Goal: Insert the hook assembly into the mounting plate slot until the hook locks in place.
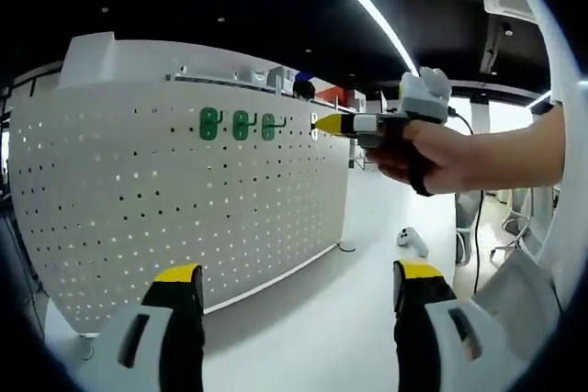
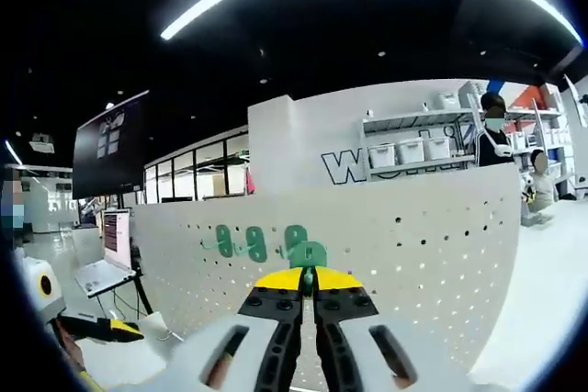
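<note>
Right tongs (image 2: 308,284) were pressed together on a green hook assembly (image 2: 309,256), its body standing just proud of the yellow tips and up against the white perforated mounting plate (image 2: 432,245). The nose-on hold likely served to drive the hook's back straight into a slot. I could not tell whether it had seated or locked.

Three green hooks (image 1: 240,124) already hung in a row near the plate's top edge; the held one sat at the open end of that row, next along, which suggested the row was being extended in order.

In the left gripper view, the right tongs met the plate just past the row's end, gripped by the person's hand (image 1: 432,155).

Left tongs (image 1: 299,286) stood spread and empty, well back from the plate, probably kept clear so the whole row stayed in sight.
</note>
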